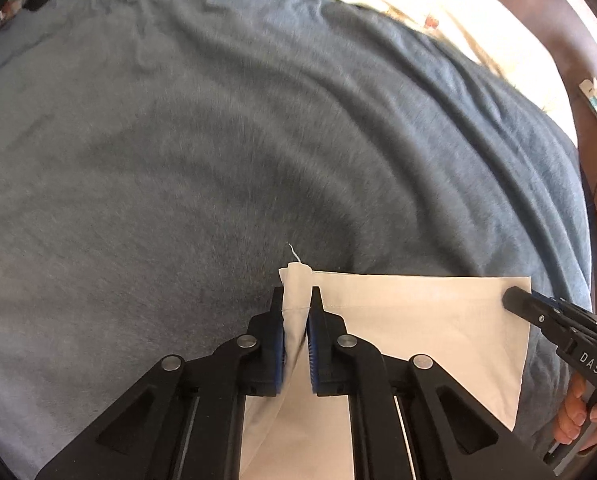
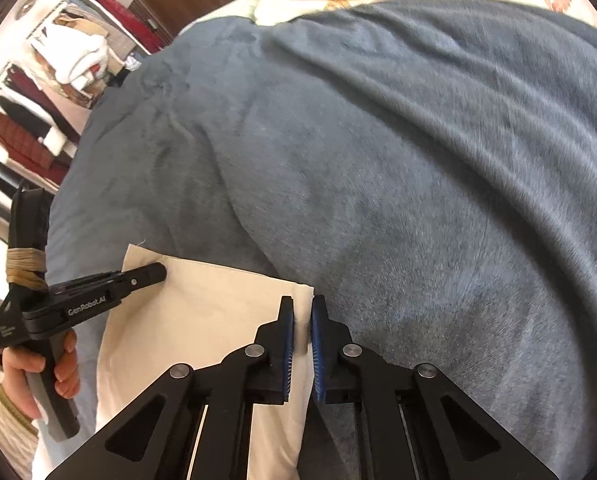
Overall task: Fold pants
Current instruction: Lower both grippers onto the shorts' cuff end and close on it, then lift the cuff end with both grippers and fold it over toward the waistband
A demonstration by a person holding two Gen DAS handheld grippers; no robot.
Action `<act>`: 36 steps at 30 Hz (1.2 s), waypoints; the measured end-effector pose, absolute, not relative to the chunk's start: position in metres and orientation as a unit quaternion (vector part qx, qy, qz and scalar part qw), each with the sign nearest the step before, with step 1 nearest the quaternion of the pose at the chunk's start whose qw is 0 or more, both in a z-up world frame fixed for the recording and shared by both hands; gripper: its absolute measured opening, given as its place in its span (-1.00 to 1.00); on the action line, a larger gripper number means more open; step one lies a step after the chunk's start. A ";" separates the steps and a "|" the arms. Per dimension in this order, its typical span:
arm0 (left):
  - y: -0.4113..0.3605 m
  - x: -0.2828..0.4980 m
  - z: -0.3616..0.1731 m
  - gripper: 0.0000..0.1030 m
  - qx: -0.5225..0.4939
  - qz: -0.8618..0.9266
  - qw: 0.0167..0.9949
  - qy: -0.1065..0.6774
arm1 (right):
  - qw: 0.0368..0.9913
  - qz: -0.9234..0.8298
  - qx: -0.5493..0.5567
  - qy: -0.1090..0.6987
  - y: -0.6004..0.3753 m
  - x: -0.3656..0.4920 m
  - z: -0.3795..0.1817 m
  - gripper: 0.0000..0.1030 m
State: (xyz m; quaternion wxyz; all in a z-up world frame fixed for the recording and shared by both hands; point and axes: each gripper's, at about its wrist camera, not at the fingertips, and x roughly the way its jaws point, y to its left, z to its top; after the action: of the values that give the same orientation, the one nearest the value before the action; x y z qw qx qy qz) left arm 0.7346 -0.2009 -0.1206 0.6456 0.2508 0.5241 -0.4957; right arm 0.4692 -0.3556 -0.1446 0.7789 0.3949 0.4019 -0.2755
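Gripping both far corners of the pants [image 1: 398, 320], cream cloth lying flat at the near edge of the grey blanket [image 1: 258, 140] on the bed. Left gripper [image 1: 297, 300] is clenched on the corner at about 9 o'clock of the visible hem, fabric bunched between its blue pads [image 1: 312, 354]. Right gripper [image 2: 302, 312] is clenched on the opposite corner, toward 3 o'clock, cloth edge pinched between the jaws.

To do this step well, my read: lift both corners together and level, keep the hem taut between the grippers, carry it evenly so edges line up, no twisting. Left pinch looks bunched, could drag a wrinkle.

Pose: both grippers pitch steeply down at the cloth, side by side, well apart. Hand [image 2: 64, 360] wraps the left handle, pale sleeve cuff [image 2: 2, 416] below. Fingers [image 1: 574, 412] on the right handle show at 4 o'clock in the left view.
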 end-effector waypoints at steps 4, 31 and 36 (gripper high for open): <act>-0.195 0.729 -0.093 -0.80 0.254 -0.504 0.658 0.499 | 0.796 -0.268 0.376 0.390 -0.352 0.467 -0.124 -0.85; -0.056 0.672 0.026 -0.81 0.276 -0.516 0.714 0.385 | 0.902 -0.175 0.206 0.336 -0.210 0.431 0.016 -0.86; -0.024 0.666 0.028 -0.81 0.303 -0.514 0.707 0.379 | 0.908 -0.158 0.193 0.336 -0.173 0.429 0.025 -0.86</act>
State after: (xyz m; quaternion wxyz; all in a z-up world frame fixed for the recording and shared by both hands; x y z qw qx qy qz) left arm 0.6656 -0.0243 0.0278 0.7071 0.3033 0.3788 -0.5143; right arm 0.4285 -0.1727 0.0251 0.9082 0.1926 0.3363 -0.1578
